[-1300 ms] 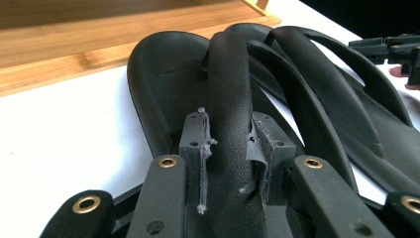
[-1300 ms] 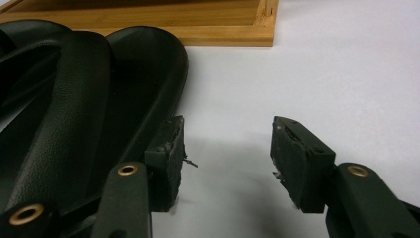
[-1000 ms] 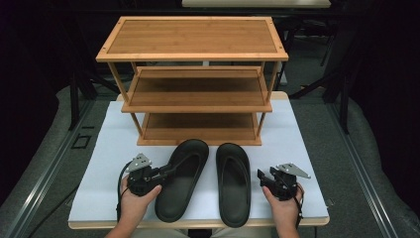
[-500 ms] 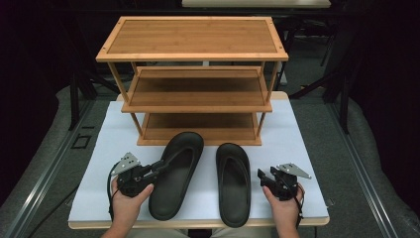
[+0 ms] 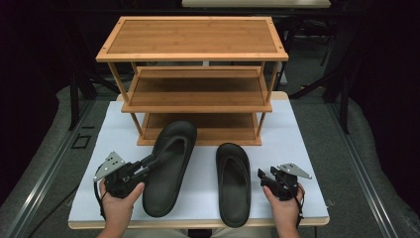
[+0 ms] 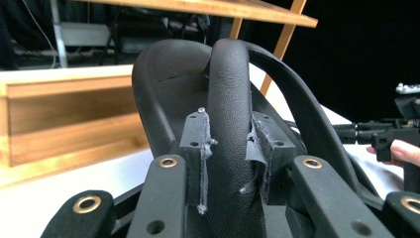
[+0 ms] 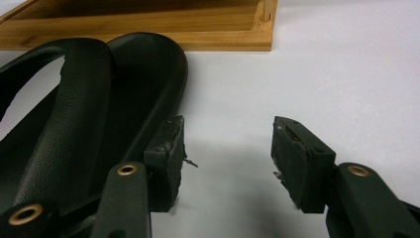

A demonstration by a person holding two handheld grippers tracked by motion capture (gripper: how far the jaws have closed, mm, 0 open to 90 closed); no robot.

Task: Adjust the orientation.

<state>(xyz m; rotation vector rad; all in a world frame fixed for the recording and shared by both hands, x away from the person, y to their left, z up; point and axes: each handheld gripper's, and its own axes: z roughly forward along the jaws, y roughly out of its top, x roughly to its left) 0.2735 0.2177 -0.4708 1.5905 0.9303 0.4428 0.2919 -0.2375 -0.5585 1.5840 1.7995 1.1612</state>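
Observation:
Two black flip-flop sandals are on the white table (image 5: 307,148) in front of a three-tier wooden rack (image 5: 193,89). My left gripper (image 5: 150,161) is shut on the strap (image 6: 228,99) of the left sandal (image 5: 168,173). That sandal is angled, and its toe overlaps the front edge of the bottom shelf (image 5: 223,130). The right sandal (image 5: 233,183) lies flat on the table. My right gripper (image 5: 261,174) stands open just to its right, low over the table. In the right gripper view nothing is between its pads (image 7: 166,148), and the sandal's edge (image 7: 148,89) is beside the left one.
The rack's three shelves are bare. White table surface stretches left of the left gripper and right of the right gripper. The table's front edge (image 5: 198,223) runs just below both sandals' heels. Dark floor and stands surround the table.
My left gripper has carried the left sandal away from the right one, swinging its toe up to the bottom shelf. The right gripper and right sandal have stayed put.

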